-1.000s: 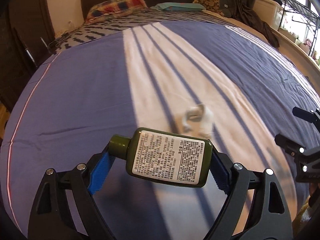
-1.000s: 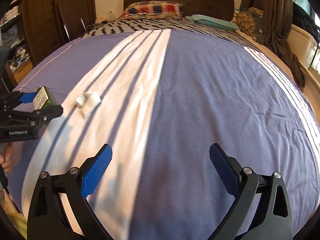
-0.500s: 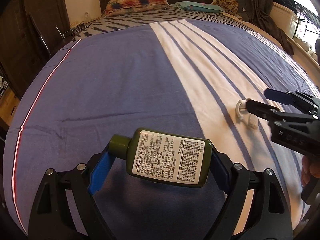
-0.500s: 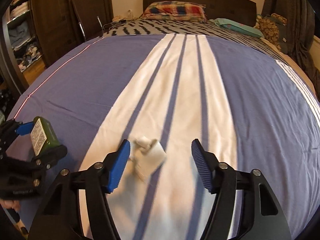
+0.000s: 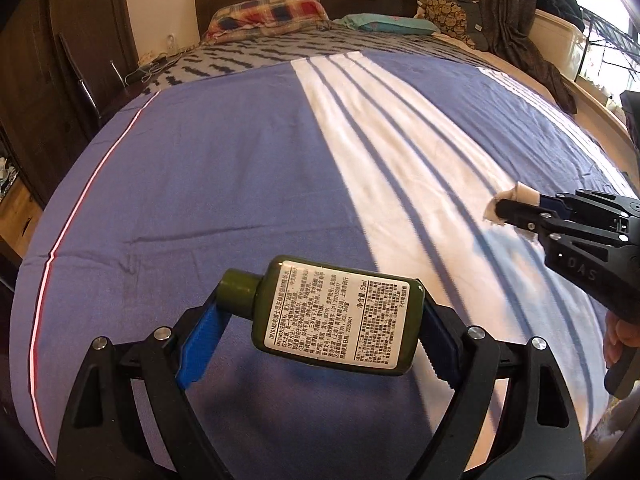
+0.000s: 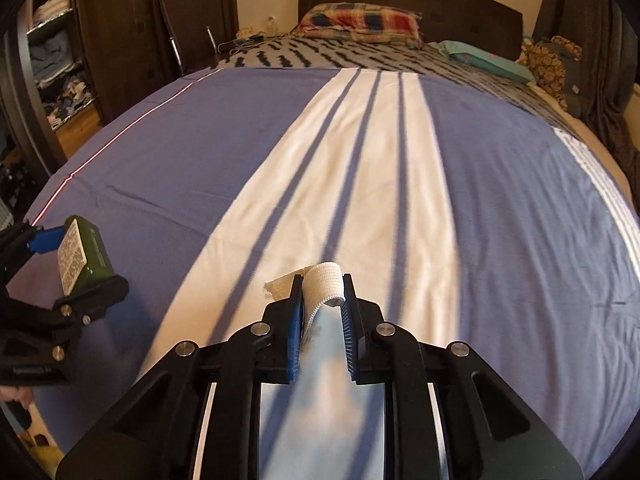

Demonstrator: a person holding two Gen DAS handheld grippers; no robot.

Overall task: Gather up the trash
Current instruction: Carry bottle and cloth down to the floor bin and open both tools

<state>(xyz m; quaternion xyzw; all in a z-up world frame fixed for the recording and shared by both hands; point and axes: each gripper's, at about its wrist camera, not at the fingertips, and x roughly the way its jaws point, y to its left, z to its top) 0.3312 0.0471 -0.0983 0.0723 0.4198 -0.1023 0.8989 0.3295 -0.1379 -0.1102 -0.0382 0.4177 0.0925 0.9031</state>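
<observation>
The left gripper [image 5: 320, 320] clamps a green bottle [image 5: 340, 316] crosswise; its label reads "ORIGINS" and "50ml", the rest too fine. At three o'clock, the right gripper [image 6: 322, 292], just closed, pinches a white bandage roll [image 6: 326, 286] above the bed [image 6: 500, 200].

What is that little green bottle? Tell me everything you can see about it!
The green bottle is small, dark olive and flat-sided, and it looks like plastic. It has a round green cap and a big white label packed with tiny black print. It lies sideways above the blue bedcover, cap to the left in the left wrist view. The left gripper clamps it end to end between blue pads. Nothing else touches it.
</observation>
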